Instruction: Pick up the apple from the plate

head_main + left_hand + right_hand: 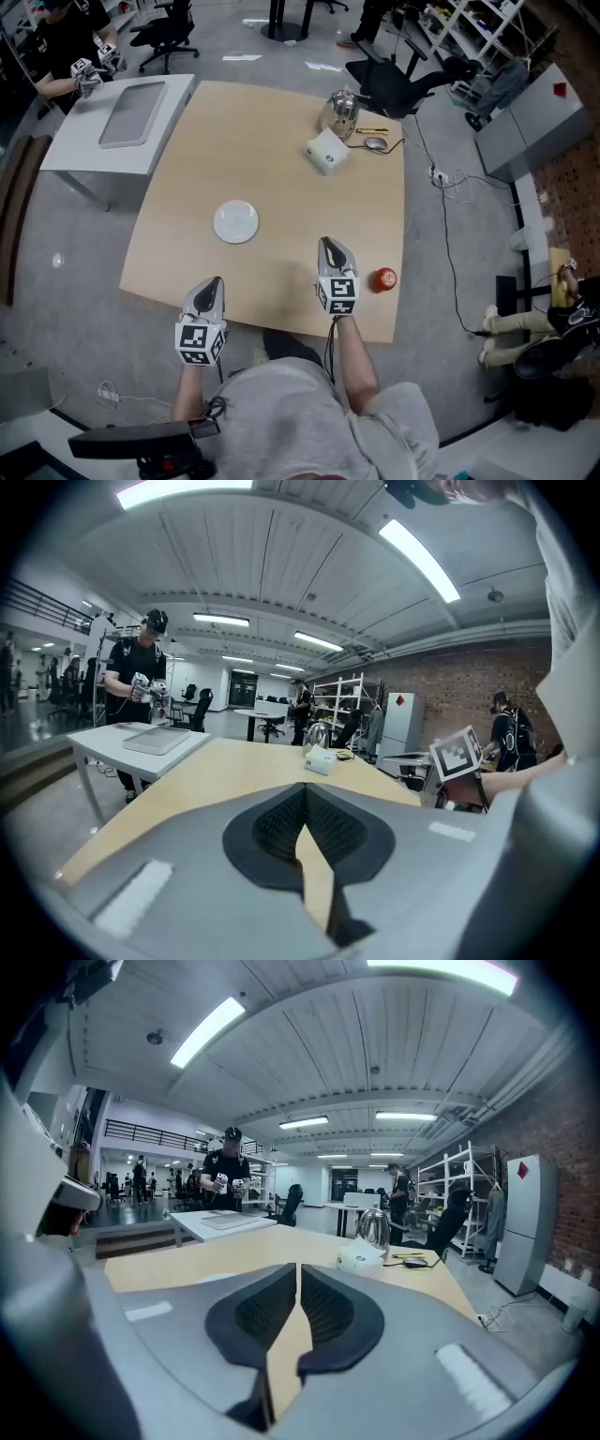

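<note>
- Although the task speaks of a plate, the apple (385,278) lies on the bare bench (281,187). It is just beside the right gripper (329,244), off to the outer side of its fingers and a little behind their tips.
- The plate (235,222) sits empty, ahead of the left gripper (217,281) and slightly toward the right one.
- Both pairs of fingers are pressed together with nothing between them. In each gripper view only a sliver of bench shows through the seam.
- Risk: neither gripper view shows the apple, since it sits out to the side of where the right fingers point. A reach guided by those views alone would likely miss it or go to the bare plate.
- Risk: if the right fingers swing across without parting first, they would meet the fruit as a blunt wedge and shove it. The apple is round and rests near the bench's near right corner, so a nudge away from the fingers could roll it over the edge onto the floor (441,309).
- Risk: even with the fingers parted, closing off-centre on a smooth curved skin could squeeze the apple out sideways. The tips should straddle its widest part.
- The apple looks small, round and evenly red, and seems whole, with the bench around it bare. It is too small in the head view to tell where its stem is or which way up it sits.
</note>
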`<state>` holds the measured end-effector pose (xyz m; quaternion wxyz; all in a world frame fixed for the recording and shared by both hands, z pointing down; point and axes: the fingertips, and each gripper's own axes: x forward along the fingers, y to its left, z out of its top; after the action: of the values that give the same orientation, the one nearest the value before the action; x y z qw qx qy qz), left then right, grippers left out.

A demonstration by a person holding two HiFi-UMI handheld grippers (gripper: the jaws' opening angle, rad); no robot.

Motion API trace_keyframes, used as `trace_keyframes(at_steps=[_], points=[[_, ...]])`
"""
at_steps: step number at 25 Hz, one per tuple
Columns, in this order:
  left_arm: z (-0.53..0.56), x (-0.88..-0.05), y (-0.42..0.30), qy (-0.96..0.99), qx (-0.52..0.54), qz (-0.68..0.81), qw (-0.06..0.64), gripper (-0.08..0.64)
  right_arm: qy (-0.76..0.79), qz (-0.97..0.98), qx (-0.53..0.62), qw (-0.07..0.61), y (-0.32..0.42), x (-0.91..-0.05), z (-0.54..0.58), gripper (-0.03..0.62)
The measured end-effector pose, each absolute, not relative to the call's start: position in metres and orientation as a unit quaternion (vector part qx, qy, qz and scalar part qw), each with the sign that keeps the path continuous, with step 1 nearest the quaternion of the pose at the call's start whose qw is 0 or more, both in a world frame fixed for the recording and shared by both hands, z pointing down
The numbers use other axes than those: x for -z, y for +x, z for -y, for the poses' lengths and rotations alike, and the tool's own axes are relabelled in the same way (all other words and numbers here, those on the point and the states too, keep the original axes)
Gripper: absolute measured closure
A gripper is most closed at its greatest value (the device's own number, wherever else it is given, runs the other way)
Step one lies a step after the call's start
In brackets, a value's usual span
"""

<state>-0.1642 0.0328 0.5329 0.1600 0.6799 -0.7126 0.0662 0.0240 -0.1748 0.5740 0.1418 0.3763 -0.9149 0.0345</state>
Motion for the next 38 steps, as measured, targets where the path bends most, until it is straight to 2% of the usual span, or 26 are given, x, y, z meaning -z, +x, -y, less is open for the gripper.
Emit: trace_keyframes(at_steps=[24,38], points=[[-0.071,-0.518,-0.195,0.628,-0.048,0.763,0.147,0.540,0.277,0.954,-0.032,0.111,-0.043,-0.545,0.112,0.586],[-0.078,-0.514,-0.205,0.612,-0.047,0.776,0.142,0.540,0.234,0.967,-0.021,0.102,-0.057,-0.532,0.085,0.586]])
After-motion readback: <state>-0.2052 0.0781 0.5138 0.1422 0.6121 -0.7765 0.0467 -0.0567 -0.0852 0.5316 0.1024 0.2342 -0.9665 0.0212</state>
